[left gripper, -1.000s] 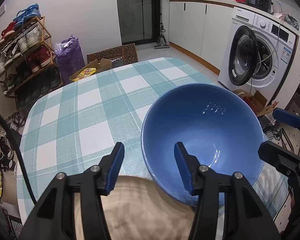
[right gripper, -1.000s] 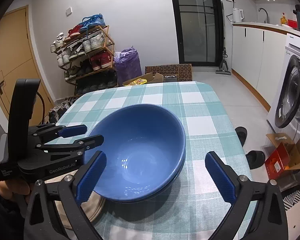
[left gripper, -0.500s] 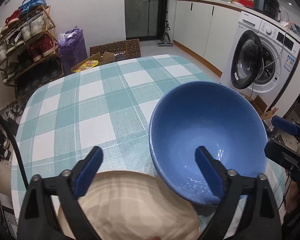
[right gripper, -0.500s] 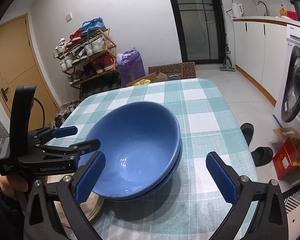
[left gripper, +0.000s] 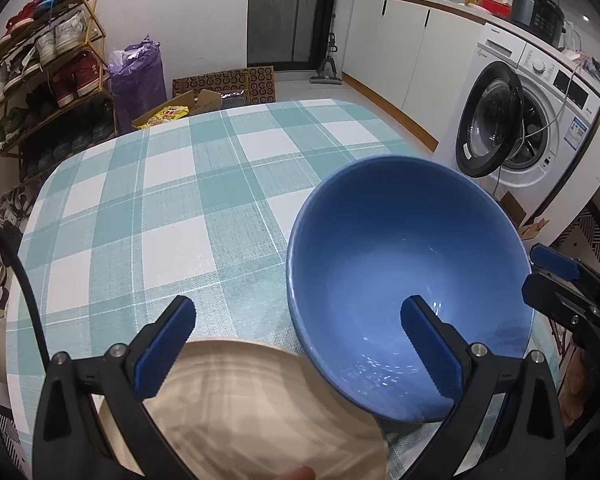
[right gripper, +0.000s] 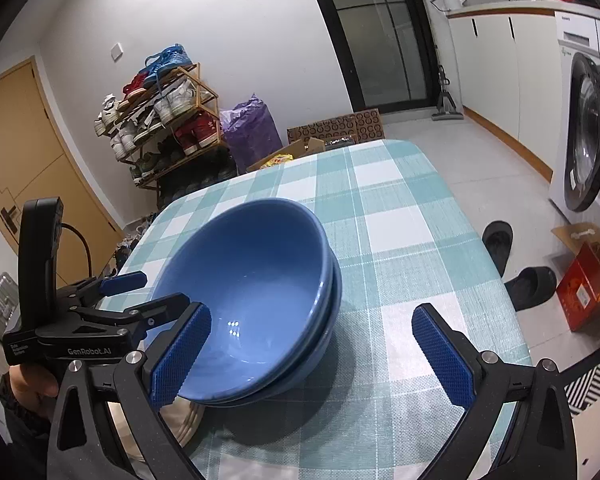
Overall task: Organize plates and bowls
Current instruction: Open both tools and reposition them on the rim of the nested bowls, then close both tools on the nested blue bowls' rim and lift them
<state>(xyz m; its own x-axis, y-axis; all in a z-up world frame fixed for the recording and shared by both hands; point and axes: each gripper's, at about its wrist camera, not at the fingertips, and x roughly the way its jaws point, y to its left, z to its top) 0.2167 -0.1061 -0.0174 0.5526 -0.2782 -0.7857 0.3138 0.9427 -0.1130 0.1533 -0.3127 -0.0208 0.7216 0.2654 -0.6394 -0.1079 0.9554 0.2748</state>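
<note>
The blue bowls look like glossy, smooth glazed ceramic. The checked tablecloth is matt woven cloth, and the beige plate has a dull, faintly ringed surface.

Two bowls sit nested on the table, plate just beside.
</note>
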